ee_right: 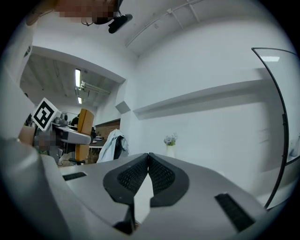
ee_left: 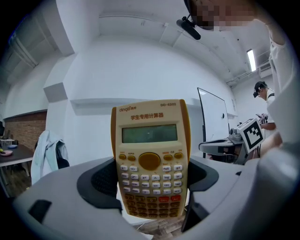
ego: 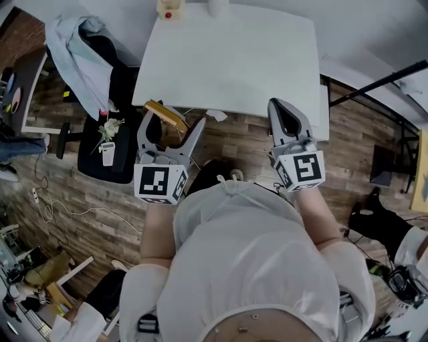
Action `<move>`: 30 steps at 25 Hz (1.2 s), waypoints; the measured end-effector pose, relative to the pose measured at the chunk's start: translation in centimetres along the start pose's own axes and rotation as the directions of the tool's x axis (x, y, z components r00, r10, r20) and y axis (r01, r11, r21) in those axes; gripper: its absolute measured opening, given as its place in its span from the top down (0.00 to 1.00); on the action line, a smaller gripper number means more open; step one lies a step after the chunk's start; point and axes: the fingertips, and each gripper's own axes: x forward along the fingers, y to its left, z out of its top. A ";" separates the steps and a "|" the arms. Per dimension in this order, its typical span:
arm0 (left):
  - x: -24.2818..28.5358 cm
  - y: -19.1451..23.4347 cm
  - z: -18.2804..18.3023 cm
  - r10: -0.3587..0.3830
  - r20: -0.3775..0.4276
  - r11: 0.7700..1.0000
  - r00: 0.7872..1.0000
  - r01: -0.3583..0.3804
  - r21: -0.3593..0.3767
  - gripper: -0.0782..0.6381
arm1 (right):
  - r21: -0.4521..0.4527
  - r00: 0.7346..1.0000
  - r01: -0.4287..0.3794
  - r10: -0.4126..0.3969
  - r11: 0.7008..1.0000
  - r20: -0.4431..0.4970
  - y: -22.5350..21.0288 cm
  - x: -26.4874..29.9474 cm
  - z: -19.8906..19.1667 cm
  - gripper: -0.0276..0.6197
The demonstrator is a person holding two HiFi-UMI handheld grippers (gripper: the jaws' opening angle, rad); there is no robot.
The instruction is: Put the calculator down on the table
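A yellow calculator [ee_left: 150, 159] with white keys stands upright between the pads of my left gripper [ee_left: 151, 180], which is shut on its lower half. In the head view the calculator [ego: 166, 115] sticks out of the left gripper [ego: 170, 128] just off the near left corner of the white table [ego: 227, 60], above the wooden floor. My right gripper [ego: 282, 113] is held at the table's near edge, to the right. Its jaws [ee_right: 148, 157] are shut with nothing between them.
A black chair draped with a light jacket [ego: 87, 53] stands left of the table. A small white vase of flowers [ego: 107, 143] sits on a dark seat beside it. A small object with a red button [ego: 168, 8] rests at the table's far edge. A cable runs across the floor at left.
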 end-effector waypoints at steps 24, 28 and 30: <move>26.6 9.3 -14.5 -0.194 -0.353 0.981 0.915 0.184 -0.063 0.30 | 0.056 0.971 0.056 -0.041 0.997 -0.234 -9.7 22.3 -9.2 0.95; 29.0 9.3 -18.7 -0.224 -0.438 0.975 0.871 0.205 -0.091 0.30 | 0.042 0.970 0.056 -0.044 0.998 -0.241 -10.6 24.2 -11.0 0.95; 29.9 9.5 -20.8 -0.225 -0.484 0.974 0.846 0.211 -0.084 0.30 | 0.040 0.967 0.052 -0.040 0.998 -0.253 -10.9 25.0 -12.0 0.95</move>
